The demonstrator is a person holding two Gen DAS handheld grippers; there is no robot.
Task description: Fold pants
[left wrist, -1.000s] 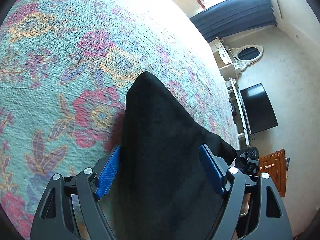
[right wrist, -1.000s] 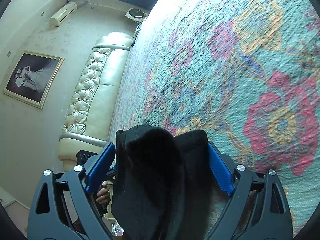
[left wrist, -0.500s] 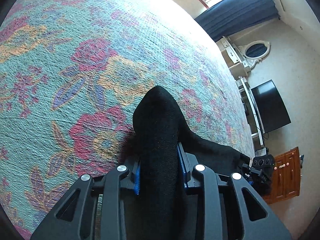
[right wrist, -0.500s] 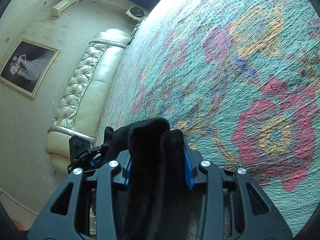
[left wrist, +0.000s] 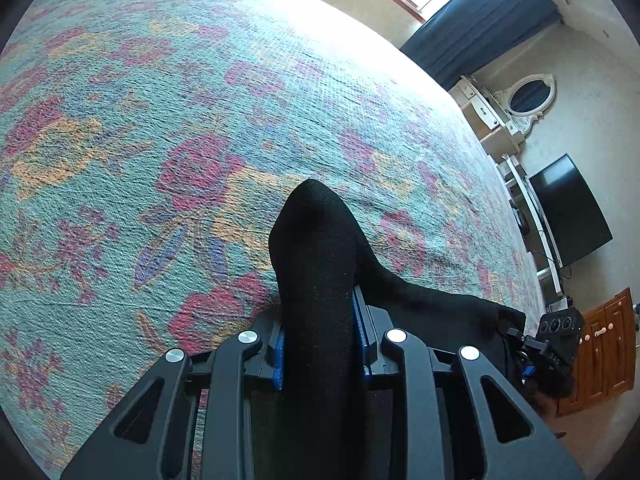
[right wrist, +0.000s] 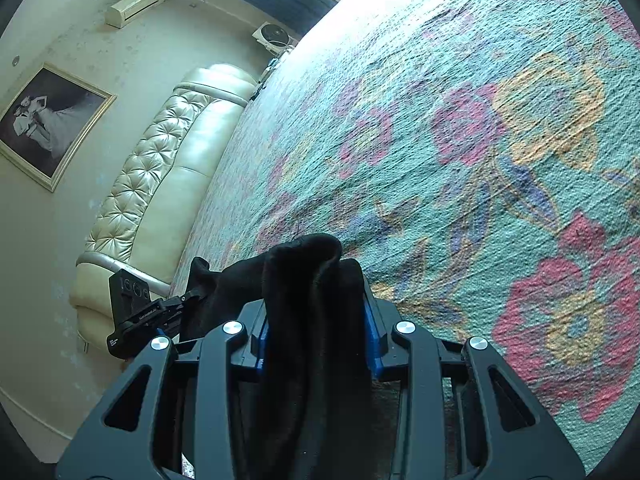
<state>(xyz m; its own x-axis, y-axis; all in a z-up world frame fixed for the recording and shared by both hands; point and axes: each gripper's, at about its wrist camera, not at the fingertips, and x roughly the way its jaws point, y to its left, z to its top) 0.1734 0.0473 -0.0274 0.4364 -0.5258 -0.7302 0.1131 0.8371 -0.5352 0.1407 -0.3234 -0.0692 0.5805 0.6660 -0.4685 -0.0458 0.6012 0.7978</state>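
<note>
The black pants (left wrist: 316, 248) are pinched at two places and held up over the floral bedspread (left wrist: 160, 120). My left gripper (left wrist: 319, 344) is shut on a bunched fold of them; the cloth runs right to my other gripper (left wrist: 556, 344) at the bed's edge. In the right wrist view my right gripper (right wrist: 316, 344) is shut on a thick fold of the pants (right wrist: 308, 264), and the cloth stretches left to the left gripper (right wrist: 136, 316). The rest of the pants is hidden below the jaws.
The bedspread (right wrist: 480, 140) fills most of both views. A cream tufted headboard (right wrist: 160, 168) and framed picture (right wrist: 44, 120) lie left. A television (left wrist: 568, 208), white dresser with oval mirror (left wrist: 520, 100) and wooden cabinet (left wrist: 608, 344) stand right.
Both grippers were open around the pants a second ago and closed on the cloth. Since then both have lifted slightly, with more of the bedspread showing ahead.
</note>
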